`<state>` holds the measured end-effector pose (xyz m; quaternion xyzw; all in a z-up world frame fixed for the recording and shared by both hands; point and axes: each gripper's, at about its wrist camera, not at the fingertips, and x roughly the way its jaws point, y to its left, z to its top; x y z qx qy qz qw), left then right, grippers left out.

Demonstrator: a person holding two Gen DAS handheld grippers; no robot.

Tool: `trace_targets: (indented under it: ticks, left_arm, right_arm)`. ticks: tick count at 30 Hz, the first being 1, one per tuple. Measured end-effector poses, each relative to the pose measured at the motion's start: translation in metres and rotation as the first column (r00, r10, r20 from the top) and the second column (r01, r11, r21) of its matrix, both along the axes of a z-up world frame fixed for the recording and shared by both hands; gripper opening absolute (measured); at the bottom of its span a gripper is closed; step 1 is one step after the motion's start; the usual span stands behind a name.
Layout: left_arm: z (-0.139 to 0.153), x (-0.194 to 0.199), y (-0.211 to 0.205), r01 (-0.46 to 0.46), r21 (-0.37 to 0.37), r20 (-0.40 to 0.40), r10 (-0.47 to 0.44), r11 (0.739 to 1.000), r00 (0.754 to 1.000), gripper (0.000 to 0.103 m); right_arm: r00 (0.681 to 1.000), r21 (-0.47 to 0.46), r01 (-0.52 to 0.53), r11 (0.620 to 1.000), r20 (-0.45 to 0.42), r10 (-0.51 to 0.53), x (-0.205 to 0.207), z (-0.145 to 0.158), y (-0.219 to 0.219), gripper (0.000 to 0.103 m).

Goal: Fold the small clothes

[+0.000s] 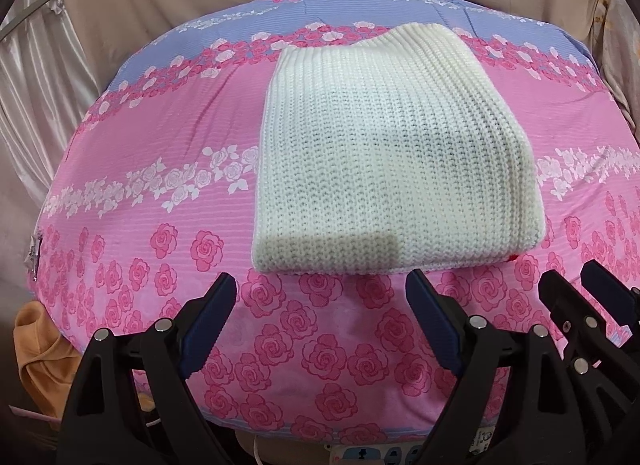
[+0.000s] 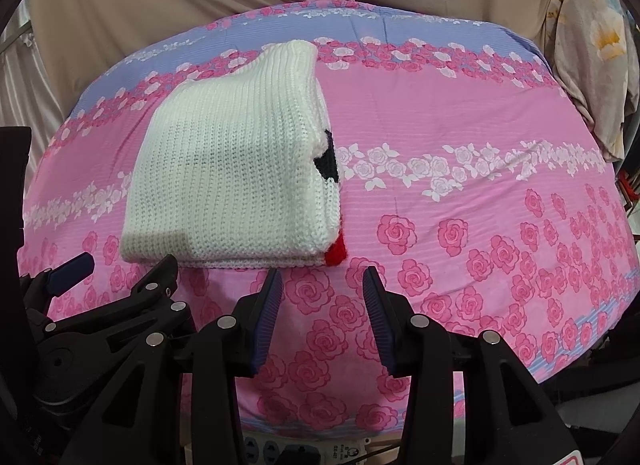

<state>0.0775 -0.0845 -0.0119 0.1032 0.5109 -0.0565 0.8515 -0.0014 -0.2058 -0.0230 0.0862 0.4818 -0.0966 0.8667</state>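
Bed: we work over a bed (image 1: 120,169) under a pink and lilac rose-print cover; cream drapery hangs behind its far edge.
Knit: a white knit (image 1: 384,169) lies flat on the cover, nearer the near edge than the far one, left of middle as our right camera sees it.
Fold state: the knit is stacked in layers into a tidy, roughly rectangular packet; a black patch (image 2: 326,161) and a red patch (image 2: 336,254) peep from between the layers on its right side.
Progress: we judge the folding done or nearly so; at most a last squaring of edges or setting aside remains.
Axis: its long axis runs from the near edge toward the far edge, tilting slightly rightward; the ribbed narrow end points away from us.
Left tool (image 1: 322,297): jaws spread wide, holding nothing, hovering just short of the knit's near hem.
Right tool (image 2: 322,285): jaws parted, narrower than the left, empty, near the hem's right corner, clear of it.
Orange cloth (image 1: 36,353): bunched off the bed's near left corner.
Power strip (image 2: 292,447): below the near edge.
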Motion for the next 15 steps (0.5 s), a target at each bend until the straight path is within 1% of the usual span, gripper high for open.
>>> trace_targets:
  ticks: [15]
  left_arm:
    - [-0.011,0.004,0.001,-0.008,-0.006,-0.041,0.007,1.000,0.999,0.081]
  right_arm:
    - [1.000,-0.011,-0.018,1.000,-0.023,0.018,0.006,-0.006,0.004,0.039]
